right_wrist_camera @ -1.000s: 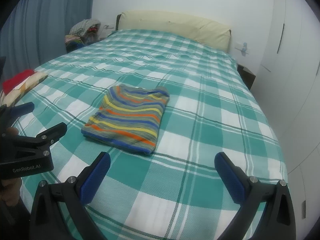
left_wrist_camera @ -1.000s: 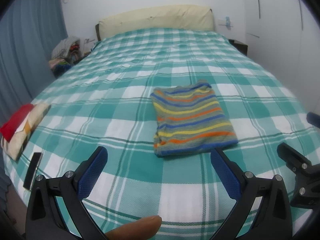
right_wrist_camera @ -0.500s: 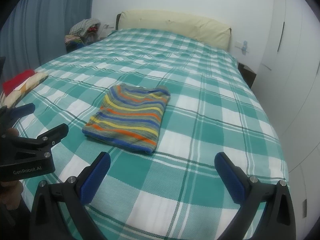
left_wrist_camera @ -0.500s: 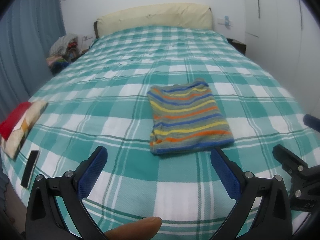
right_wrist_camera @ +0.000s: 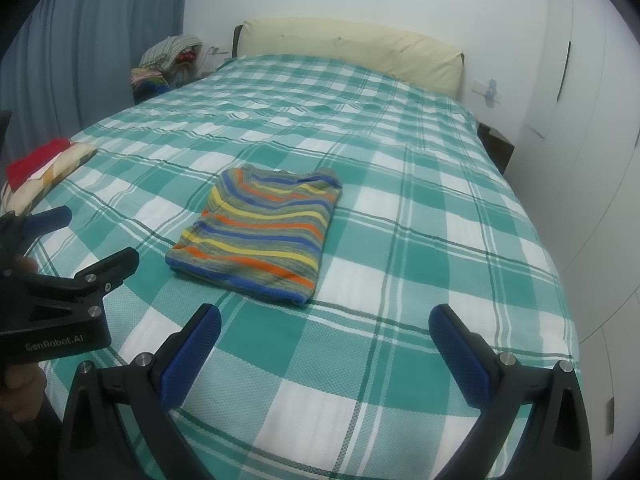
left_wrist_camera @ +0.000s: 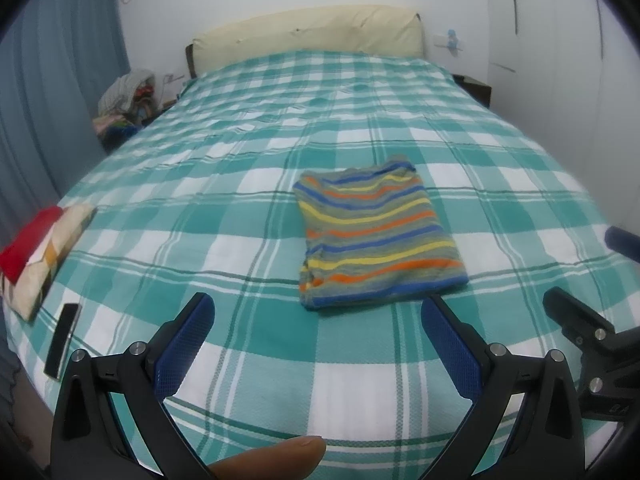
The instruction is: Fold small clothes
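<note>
A folded striped garment [left_wrist_camera: 376,236], grey with blue, orange and yellow stripes, lies flat in the middle of the green-and-white checked bed [left_wrist_camera: 248,152]; it also shows in the right wrist view [right_wrist_camera: 264,232]. My left gripper [left_wrist_camera: 316,340] is open and empty, held over the near edge of the bed just short of the garment. My right gripper [right_wrist_camera: 324,348] is open and empty, to the right of the left one and also short of the garment. Each gripper shows at the side of the other's view.
A folded red and cream stack of clothes [left_wrist_camera: 36,248] lies at the bed's left edge, with a dark flat remote-like object [left_wrist_camera: 62,340] near it. A pile of clothes [left_wrist_camera: 124,100] sits beside the headboard [left_wrist_camera: 312,36]. Wardrobe doors [right_wrist_camera: 592,100] line the right side.
Both grippers have drawn back slightly from the garment and stayed open. The garment has not moved.
</note>
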